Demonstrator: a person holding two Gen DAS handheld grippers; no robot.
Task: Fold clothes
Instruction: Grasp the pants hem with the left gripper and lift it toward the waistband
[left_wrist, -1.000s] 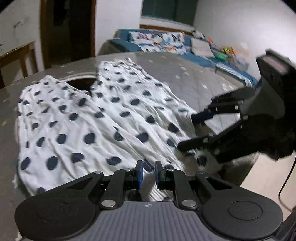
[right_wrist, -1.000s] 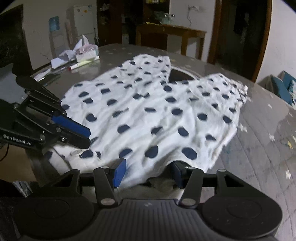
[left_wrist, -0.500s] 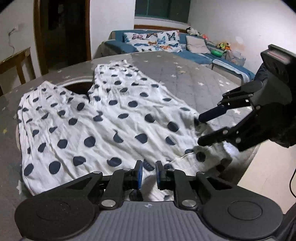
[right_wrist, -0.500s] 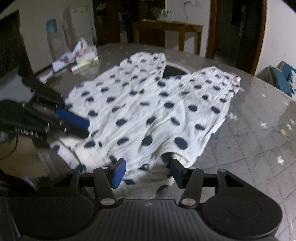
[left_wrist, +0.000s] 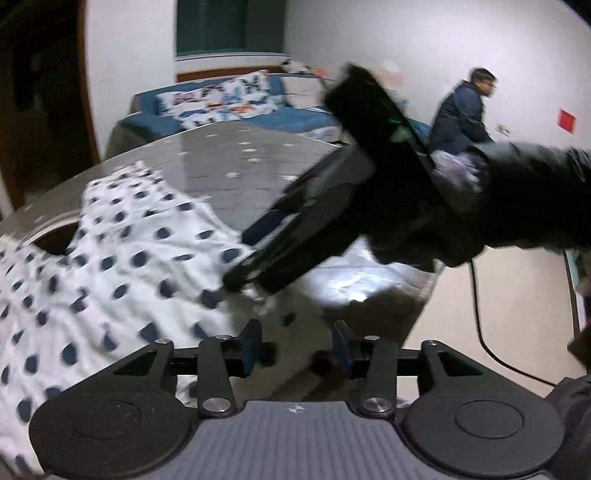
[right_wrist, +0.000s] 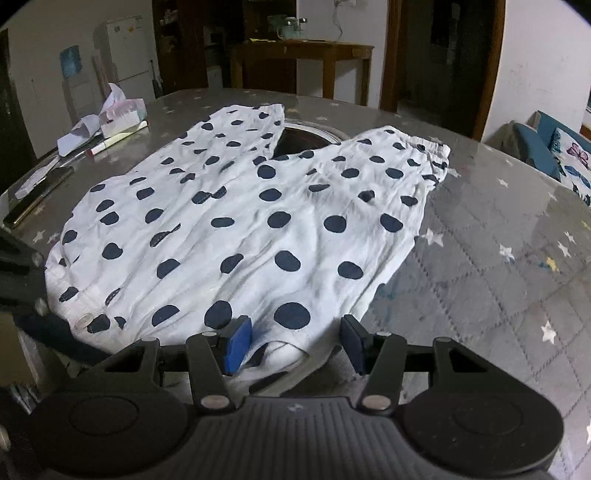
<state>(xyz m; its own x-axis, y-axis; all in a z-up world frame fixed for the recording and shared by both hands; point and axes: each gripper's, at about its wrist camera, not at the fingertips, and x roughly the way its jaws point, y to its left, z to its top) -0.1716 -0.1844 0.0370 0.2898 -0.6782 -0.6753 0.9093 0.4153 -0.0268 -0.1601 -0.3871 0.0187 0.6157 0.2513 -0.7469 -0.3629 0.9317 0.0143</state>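
Garment: your white polka-dot trousers (right_wrist: 251, 221) lie spread flat across the grey star-print table (right_wrist: 498, 280), both legs running to the far side, waistband at the near edge.
Left gripper: your left gripper (left_wrist: 297, 349) has its jaws opening right now, and nothing sits between the blue pads; the cloth lies just to its left, bare table under it.
Right gripper: your right gripper (right_wrist: 293, 341) holds its jaws apart over the near hem; fabric bunches between the pads, but they aren't pinching it.
Far left of the table: a tissue pack (right_wrist: 118, 114), a marker pen (right_wrist: 114, 142) and a phone (right_wrist: 38, 195) sit well apart from the trousers.
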